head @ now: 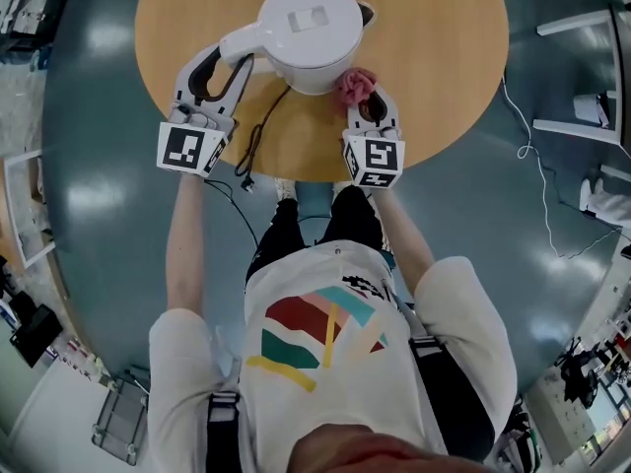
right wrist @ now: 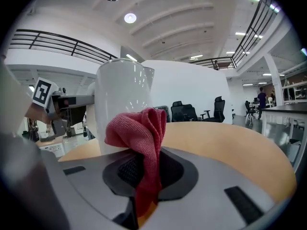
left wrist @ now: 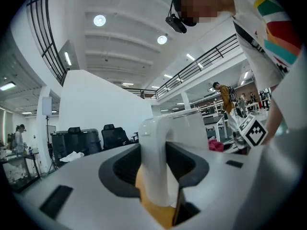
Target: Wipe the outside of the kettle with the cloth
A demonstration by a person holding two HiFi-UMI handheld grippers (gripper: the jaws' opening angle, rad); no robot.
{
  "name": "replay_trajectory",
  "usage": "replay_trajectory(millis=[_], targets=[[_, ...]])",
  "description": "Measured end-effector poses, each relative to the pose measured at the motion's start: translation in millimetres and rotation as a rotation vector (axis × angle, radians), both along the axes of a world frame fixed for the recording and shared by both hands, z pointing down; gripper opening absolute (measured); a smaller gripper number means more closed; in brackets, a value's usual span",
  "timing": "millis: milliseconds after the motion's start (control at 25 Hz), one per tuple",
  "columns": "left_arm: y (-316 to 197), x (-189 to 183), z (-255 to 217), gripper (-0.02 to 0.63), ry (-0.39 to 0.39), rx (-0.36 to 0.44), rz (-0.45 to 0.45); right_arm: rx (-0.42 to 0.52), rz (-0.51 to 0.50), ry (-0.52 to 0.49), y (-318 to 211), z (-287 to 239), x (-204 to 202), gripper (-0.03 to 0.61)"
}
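Seen from above, a white electric kettle (head: 311, 33) stands at the upper centre of the frame on a round wooden bench (head: 444, 77), lid on, its handle (head: 240, 43) pointing left. The left gripper (head: 219, 70) reaches in from the lower left with its jaws about half apart and closed on that handle. The left gripper view shows the white handle filling the gap between the dark pads. This hold seems meant to brace the kettle so that it neither slides nor turns under rubbing. The right gripper (head: 373, 106) comes in from below, just right of centre, its jaws pinched together on a bunched red cloth (head: 355, 85). A loose wad of cloth sticks out past the jaw tips, probably so that soft fabric rather than hard plastic meets the kettle. In the head view the wad lies at the lower right of the kettle's wall, touching or very nearly so; the right gripper view does not settle which. A black power cord (head: 258, 131) trails from under the kettle toward the bench's lower edge, between the two grippers and clear of the cloth.
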State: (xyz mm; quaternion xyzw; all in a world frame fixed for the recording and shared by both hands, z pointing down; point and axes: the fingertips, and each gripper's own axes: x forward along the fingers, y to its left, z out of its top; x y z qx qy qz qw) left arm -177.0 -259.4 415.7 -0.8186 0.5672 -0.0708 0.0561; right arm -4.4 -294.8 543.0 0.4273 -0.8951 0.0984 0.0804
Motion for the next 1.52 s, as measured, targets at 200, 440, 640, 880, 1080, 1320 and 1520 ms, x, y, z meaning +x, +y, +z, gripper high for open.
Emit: replay_trajectory(millis=[200, 440, 640, 880, 1080, 1320, 1520], targets=[[-5, -3, 0, 0.204, -0.002, -0.009, 0.015, -0.010, 0.014, 0.018, -22, 7, 4, 0.047], [-9, -5, 2, 0.204, -0.005, -0.008, 0.023, -0.017, 0.035, 0.022, -37, 13, 4, 0.046], [-12, -7, 4, 0.204, -0.012, -0.017, 0.041, -0.022, 0.068, 0.016, -48, 16, 2, 0.047], [-17, -9, 3, 0.204, -0.007, -0.011, 0.056, -0.021, 0.080, 0.030, -50, 15, 3, 0.048], [-23, -12, 2, 0.204, -0.019, -0.020, 0.070, -0.003, 0.092, 0.056, -44, -1, 14, 0.046], [-30, -17, 4, 0.204, -0.010, -0.025, 0.072, 0.032, 0.175, 0.061, -38, -37, 48, 0.048], [-54, -22, 21, 0.204, -0.048, -0.078, 0.002, 0.069, 0.198, 0.084, -19, -62, 62, 0.047]])
